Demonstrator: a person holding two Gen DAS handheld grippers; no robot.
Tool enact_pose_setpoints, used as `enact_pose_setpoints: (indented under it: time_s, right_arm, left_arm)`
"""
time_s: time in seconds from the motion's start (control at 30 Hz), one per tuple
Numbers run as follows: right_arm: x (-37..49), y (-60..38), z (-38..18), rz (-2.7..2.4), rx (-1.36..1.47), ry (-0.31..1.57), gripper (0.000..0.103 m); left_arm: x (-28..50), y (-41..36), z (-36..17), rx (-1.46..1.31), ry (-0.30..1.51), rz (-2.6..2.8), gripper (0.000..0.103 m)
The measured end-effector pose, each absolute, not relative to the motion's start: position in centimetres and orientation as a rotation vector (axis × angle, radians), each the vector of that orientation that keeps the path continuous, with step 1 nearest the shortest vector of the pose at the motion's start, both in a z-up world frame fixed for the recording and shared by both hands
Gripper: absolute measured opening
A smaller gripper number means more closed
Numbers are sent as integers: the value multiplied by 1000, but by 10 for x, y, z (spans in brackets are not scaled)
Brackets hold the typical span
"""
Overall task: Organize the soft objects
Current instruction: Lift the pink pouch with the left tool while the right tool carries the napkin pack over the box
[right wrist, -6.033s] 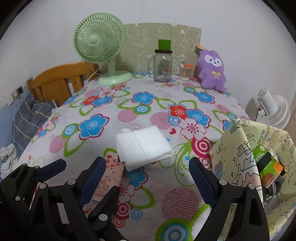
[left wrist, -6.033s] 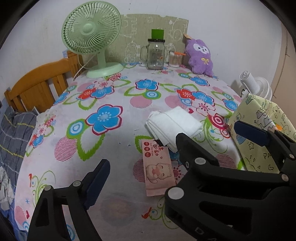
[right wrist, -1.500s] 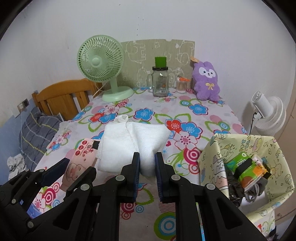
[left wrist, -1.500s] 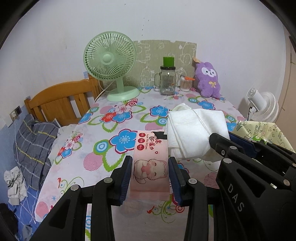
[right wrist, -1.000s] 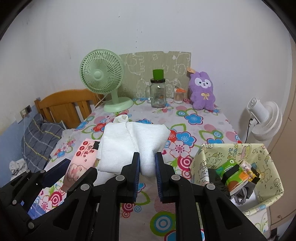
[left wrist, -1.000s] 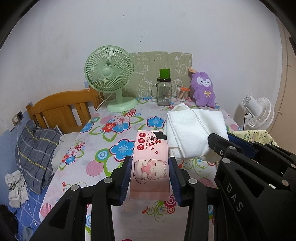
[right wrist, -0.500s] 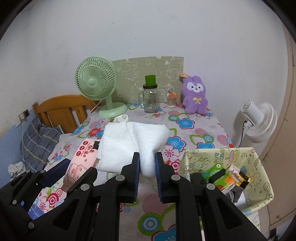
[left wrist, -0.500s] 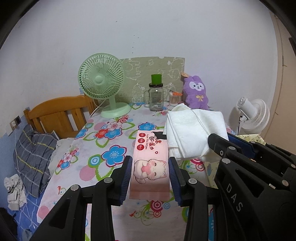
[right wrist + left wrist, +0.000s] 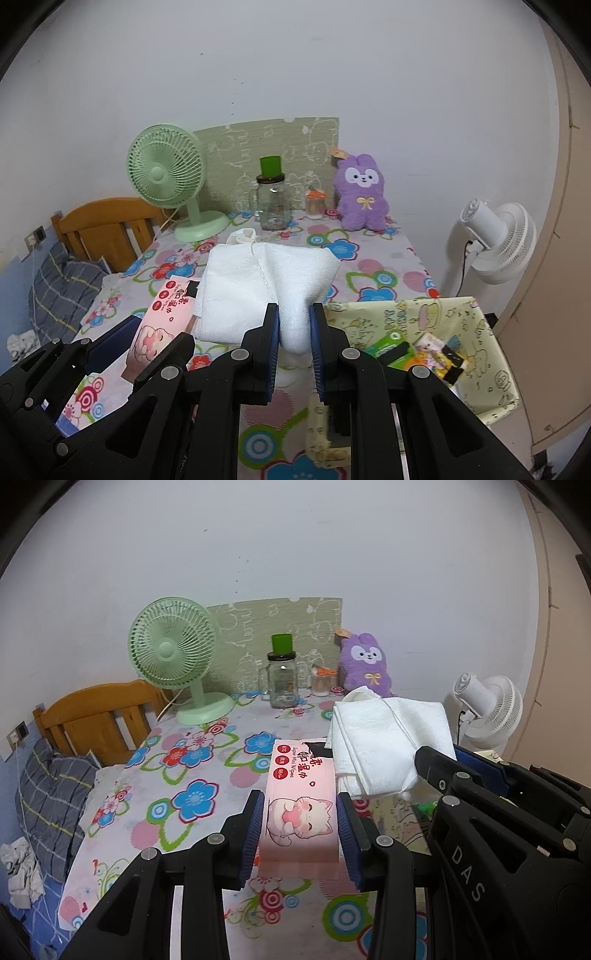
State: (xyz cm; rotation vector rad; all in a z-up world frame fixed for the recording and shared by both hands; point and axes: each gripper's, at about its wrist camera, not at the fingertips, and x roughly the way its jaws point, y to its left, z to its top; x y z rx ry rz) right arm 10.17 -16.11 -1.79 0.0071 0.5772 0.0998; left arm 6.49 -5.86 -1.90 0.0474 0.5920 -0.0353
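Left gripper (image 9: 300,829) clamped on the pink wipes pack (image 9: 300,805), blue pads bearing on the two long side faces near the pack's rear end. Pack held off the floral table (image 9: 192,771), roughly level, printed face up. Right gripper (image 9: 293,334) pinched tight on a fold of the white towel (image 9: 266,288); jaws nearly together, cloth bunched between them, the rest fanning forward. Both items airborne, side by side, the towel edge just beside or touching the pack's right edge; cannot tell which

Yellow cartoon-print fabric bin (image 9: 476,332) sits at the right edge of the table, already holding a green packet (image 9: 388,345) and small mixed items. Judged: this is the destination and both items are in transit to it

Handling notes, judged:
- Wipes pack: light, soft film wrapper, yields under the pads, somewhat slippery. Side grip near one end leaves the front overhanging; it may droop or twist. A grip nearer mid-length would be steadier
- Towel: light, limp, no stiffness. A single pinch on a fold holds it but the layers can splay open and drag on the bin rim
- Bin walls are soft and may buckle if pushed

Purple plush rabbit (image 9: 362,194) at the back of the table, untouched
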Motion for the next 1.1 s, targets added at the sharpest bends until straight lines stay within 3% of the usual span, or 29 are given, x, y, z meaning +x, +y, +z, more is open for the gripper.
enact_pose_setpoints:
  time_s: [1.1]
  right_arm:
    - [103,-253,-30,-91,55,596,19]
  left_arm:
    - [84,-150,-32,89,609,-208,40]
